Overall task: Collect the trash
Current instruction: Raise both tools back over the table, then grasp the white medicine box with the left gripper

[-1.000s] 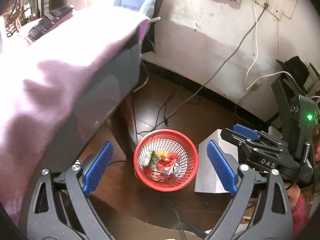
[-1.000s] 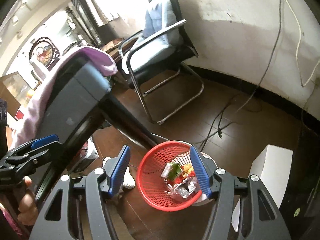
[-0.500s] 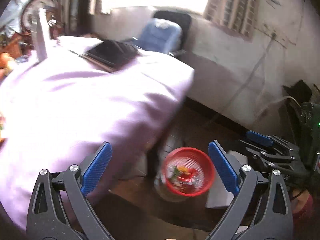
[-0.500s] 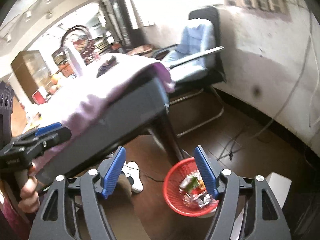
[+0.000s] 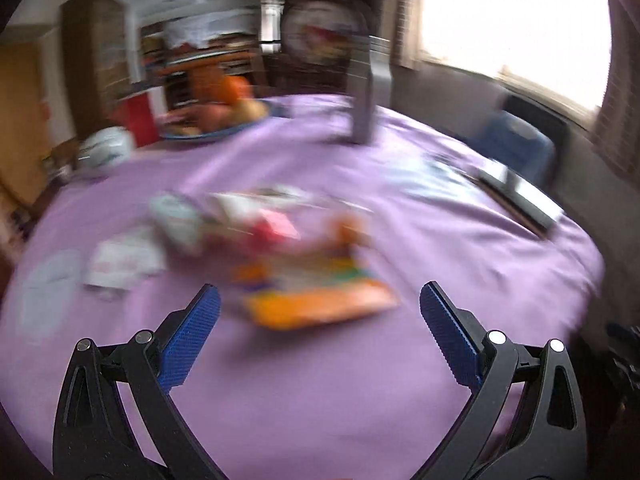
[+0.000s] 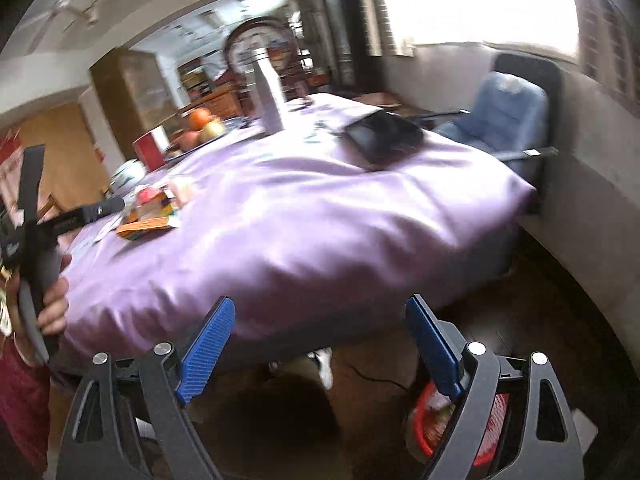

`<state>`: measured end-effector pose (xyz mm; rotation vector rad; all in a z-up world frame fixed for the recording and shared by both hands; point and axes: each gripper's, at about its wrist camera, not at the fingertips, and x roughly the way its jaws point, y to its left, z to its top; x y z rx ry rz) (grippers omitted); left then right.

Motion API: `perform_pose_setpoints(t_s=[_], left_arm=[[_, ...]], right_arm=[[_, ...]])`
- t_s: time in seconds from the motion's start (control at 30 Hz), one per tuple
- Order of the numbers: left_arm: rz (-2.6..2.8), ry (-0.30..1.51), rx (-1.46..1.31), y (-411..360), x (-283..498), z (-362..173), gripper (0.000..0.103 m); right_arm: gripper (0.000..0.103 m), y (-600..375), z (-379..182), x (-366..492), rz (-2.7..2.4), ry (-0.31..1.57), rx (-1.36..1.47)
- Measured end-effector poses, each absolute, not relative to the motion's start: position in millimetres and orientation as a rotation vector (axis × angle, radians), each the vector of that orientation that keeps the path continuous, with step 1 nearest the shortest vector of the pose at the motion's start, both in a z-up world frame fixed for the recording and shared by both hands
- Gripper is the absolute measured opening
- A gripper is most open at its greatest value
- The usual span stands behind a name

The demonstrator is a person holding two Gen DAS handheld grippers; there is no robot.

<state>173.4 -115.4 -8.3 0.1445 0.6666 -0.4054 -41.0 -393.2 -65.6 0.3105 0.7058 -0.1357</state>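
**Both claws spread above the purple worktop, wrappers heaped at its middle**

Left wrist view: The left claw (image 5: 318, 320) stands released, its blue pads wide apart with nothing between them, hovering over a worktop (image 5: 360, 380) draped in purple cloth. The picture is smeared with motion. Taking the orange packet (image 5: 320, 306) as landmark: it lies flat on the cloth just beyond the claw's fingertips. Behind it sits a blurred heap of wrappers (image 5: 256, 224), white, red and orange, and to its left lie pale paper scraps (image 5: 120, 260). Far behind it, at the worktop's back edge, a plate of fruit (image 5: 216, 116) stands beside a red box (image 5: 138, 118), with a grey upright stand (image 5: 362, 92) to the right of those. To the packet's right a dark flat device (image 5: 516, 196) lies near the cloth's edge, and beyond that a blue-cushioned chair (image 5: 516, 140) sits under a bright window (image 5: 512, 20).

Right wrist view: The right claw (image 6: 320, 344) is opening, with nothing between its pads, and is held off the worktop's near side. The orange packet (image 6: 148, 226) lies at the worktop's left part, well left of the claw. At the far left a hand (image 6: 54, 306) grips the left claw's handle. Low at the right, on the dark floor (image 6: 540, 320) and partly hidden behind the claw's right finger, stands the red trash basket (image 6: 496, 412) with scraps inside.
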Motion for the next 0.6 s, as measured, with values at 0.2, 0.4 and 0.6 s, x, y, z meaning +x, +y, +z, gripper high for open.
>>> perform_pose_setpoints(t_s=[0.2, 0.4, 0.6], left_arm=[[-0.213, 0.685, 0.027, -55.0, 261.5, 8.8, 0.096], [-0.144, 0.817, -0.088, -36.3, 336.3, -17.8, 0.096], [-0.181, 0.882, -0.071, -44.4, 354.7, -38.1, 0.097]], right_arm=[[0.087, -336.5, -43.4, 31.7, -0.028, 0.676, 0.213], [0.089, -294.9, -29.2, 99.1, 0.011, 0.641, 0.084], [0.090, -266.1, -26.0, 135.6, 0.048, 0.616, 0.006]])
